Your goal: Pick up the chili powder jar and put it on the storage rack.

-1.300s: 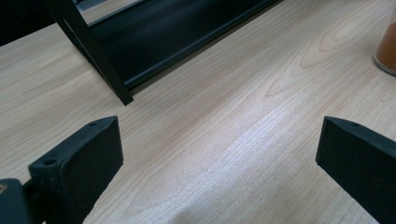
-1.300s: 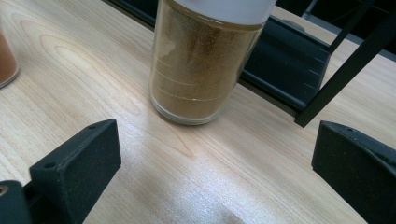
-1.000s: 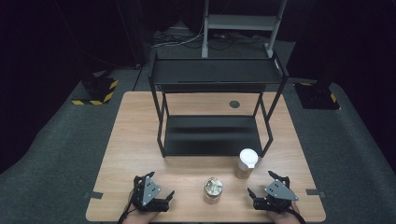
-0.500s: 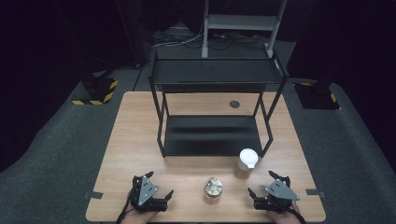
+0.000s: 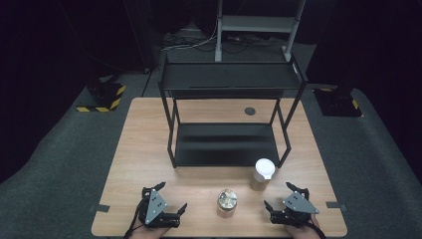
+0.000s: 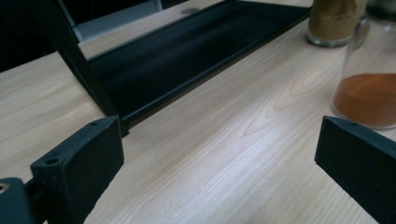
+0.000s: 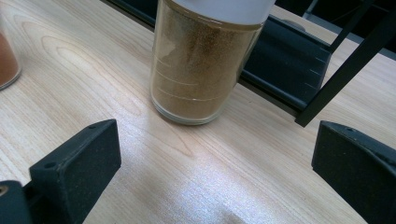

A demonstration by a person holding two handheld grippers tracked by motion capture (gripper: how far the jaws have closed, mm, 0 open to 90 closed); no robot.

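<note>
A white-lidded jar of tan powder (image 5: 263,174) (image 7: 201,65) stands on the wooden table (image 5: 149,144) by the front right leg of a black two-tier rack (image 5: 229,144). A second glass jar with orange powder (image 5: 227,201) (image 6: 369,79) sits nearer the front edge, between the two grippers. My left gripper (image 5: 171,196) (image 6: 217,158) rests at the front left, open, with nothing between its jaws. My right gripper (image 5: 277,195) (image 7: 215,172) rests at the front right, open and empty, just short of the tan jar.
The rack's lower tray (image 6: 187,60) (image 7: 289,60) lies flat on the table, and its top shelf (image 5: 231,77) sits above on thin black posts. A small dark disc (image 5: 250,111) is set in the table behind the rack. Dark floor surrounds the table.
</note>
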